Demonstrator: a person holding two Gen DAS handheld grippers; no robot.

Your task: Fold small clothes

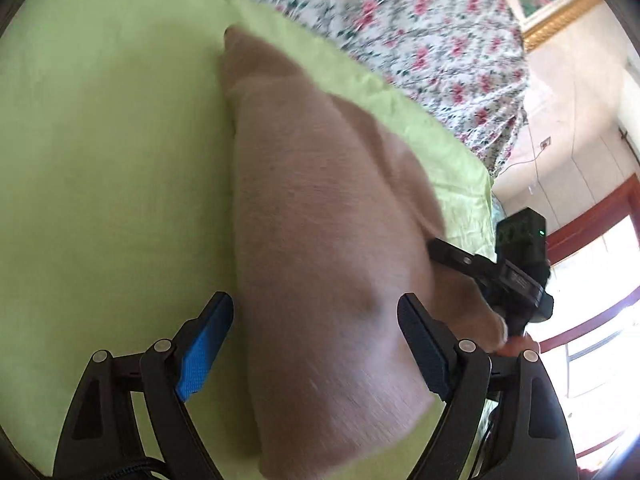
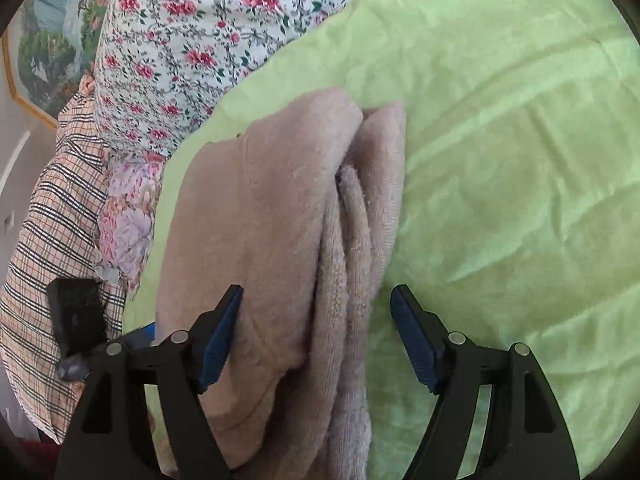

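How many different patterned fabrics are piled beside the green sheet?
3, in the right wrist view: floral quilt behind the green sheet, checked cloth at far left, pink-flowered fabric between. More may lie hidden.

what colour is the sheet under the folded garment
Light green sheet under the beige garment; clearest in the right wrist view.

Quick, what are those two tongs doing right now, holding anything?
Left tongs: open, gripping nothing; pink garment lies between them.
Right tongs: open, gripping nothing, over the same garment.
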